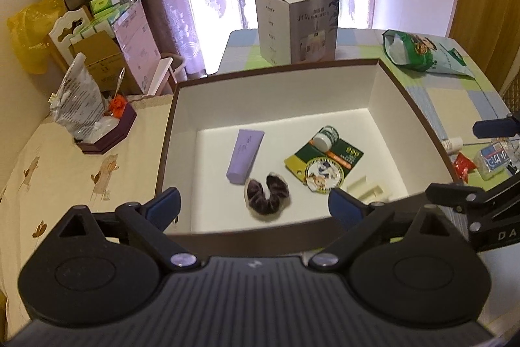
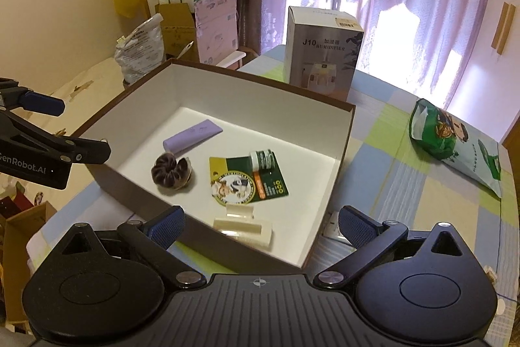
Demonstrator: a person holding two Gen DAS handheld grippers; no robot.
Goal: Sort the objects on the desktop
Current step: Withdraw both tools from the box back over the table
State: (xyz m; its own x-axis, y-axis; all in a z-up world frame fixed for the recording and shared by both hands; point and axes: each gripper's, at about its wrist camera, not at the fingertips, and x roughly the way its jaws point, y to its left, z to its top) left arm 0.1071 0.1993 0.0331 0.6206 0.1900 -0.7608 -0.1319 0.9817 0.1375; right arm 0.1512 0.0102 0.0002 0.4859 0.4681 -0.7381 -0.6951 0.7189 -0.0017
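Both pairs of jaws stand spread wide with nothing between them: the left gripper hangs over the near wall of the box, and the right gripper over the box's near right corner.

Largest on the checked tablecloth is the shallow brown cardboard box with a white lining, open at the top. Behind it stands a tall white humidifier carton, and to the right lies a crumpled green and white snack bag.

Inside the box lie a lilac squeeze tube, a green and yellow sachet card with a round badge, a dark furry scrunchie, a cream plastic holder and a small green-labelled white-capped bottle.

What looks yet unsorted lies outside the box's right wall, seen from the left wrist: a blue and white packet, a small red wrapper and a little white tube. They sit to the right of both grippers, and the right hand is probably the nearer one. The white tube's long axis runs roughly along the box wall; the packet looks flat and light, the wrapper crinkled, so a low, careful pinch would likely be needed.
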